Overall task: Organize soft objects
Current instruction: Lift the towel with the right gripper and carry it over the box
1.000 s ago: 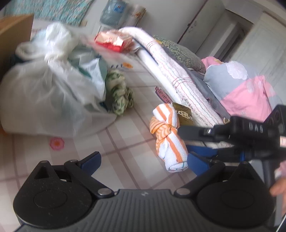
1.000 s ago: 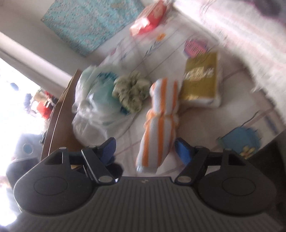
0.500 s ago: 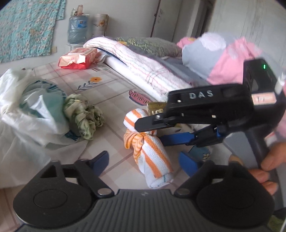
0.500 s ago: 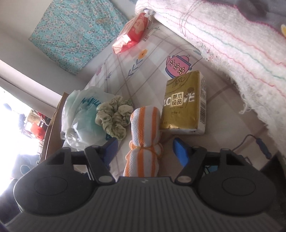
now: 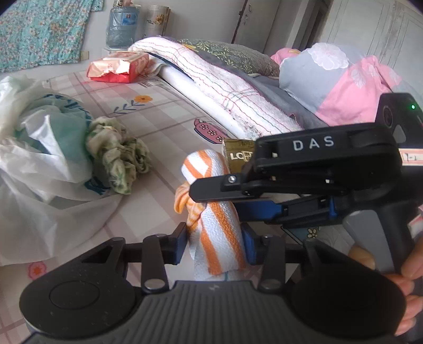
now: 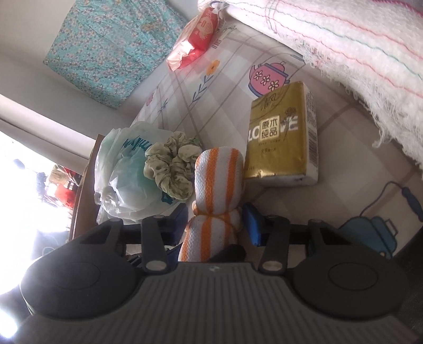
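one striped towel roll is lying beside one green scrunchie, one gold tissue pack, one plastic bag, one red packet.

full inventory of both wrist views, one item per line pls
knotted towel: 1, orange and white striped, on the bed sheet, between both sets of tongs
tissue pack: 1, gold, beside the towel's far end
scrunchie: 1, pale green, against the plastic bag
plastic bag: 1, white and teal, left of the scrunchie
wrapped pack: 1, red and pink, far end of the sheet
blanket: 1, white with coloured stripes, along the sheet's edge
pillow: 1, pink and grey, behind the blanket
water jug: 1, bluish, by the wall
left tongs: shut on the towel's near end
right tongs: shut on the towel at its knot
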The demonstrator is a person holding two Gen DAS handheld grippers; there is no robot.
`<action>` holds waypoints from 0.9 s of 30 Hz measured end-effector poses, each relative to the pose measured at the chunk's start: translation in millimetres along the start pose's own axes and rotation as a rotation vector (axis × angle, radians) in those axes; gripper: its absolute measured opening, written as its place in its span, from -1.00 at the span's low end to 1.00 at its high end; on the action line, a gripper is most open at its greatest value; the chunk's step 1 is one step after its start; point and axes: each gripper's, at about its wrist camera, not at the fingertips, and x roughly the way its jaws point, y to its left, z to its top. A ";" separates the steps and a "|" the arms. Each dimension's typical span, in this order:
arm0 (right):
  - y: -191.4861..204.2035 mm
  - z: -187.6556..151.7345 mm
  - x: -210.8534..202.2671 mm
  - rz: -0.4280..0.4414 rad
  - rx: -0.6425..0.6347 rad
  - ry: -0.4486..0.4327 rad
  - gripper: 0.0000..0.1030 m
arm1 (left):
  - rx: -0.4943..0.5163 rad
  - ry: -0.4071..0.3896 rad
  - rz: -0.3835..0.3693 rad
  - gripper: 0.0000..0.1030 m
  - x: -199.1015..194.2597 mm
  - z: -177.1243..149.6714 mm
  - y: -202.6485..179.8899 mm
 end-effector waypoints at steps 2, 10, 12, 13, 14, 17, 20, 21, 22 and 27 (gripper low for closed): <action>-0.2 -1.9 -1.4 0.017 0.014 0.004 -0.18 | -0.006 -0.015 -0.003 -0.18 -6.9 -0.6 1.4; 35.9 -5.6 -19.1 0.077 -0.056 -0.028 -0.19 | 0.003 -0.143 0.020 -0.18 -55.6 3.4 4.3; 52.9 -4.9 -21.5 0.098 -0.091 -0.030 -0.19 | 0.004 -0.179 0.037 -0.18 -73.0 5.4 9.8; 63.2 -4.7 -21.9 0.108 -0.112 -0.027 -0.19 | 0.005 -0.198 0.050 -0.18 -83.0 6.6 13.5; 74.4 -4.5 -21.0 0.120 -0.135 -0.023 -0.19 | 0.007 -0.218 0.067 -0.18 -92.9 8.3 17.9; 116.5 -2.5 -13.7 0.170 -0.222 0.001 -0.19 | 0.014 -0.277 0.138 -0.18 -125.2 14.4 35.6; 168.5 -2.3 2.8 0.230 -0.322 0.042 -0.18 | -0.002 -0.315 0.224 -0.17 -158.9 20.4 60.1; 187.4 -3.0 10.5 0.251 -0.353 0.061 -0.17 | -0.012 -0.317 0.262 -0.17 -169.9 21.8 69.2; 205.3 -4.3 19.3 0.274 -0.383 0.083 -0.17 | -0.027 -0.313 0.299 -0.17 -180.3 22.8 79.0; 295.0 -21.8 81.5 0.369 -0.487 0.252 -0.17 | -0.147 -0.276 0.470 -0.17 -221.9 23.1 134.7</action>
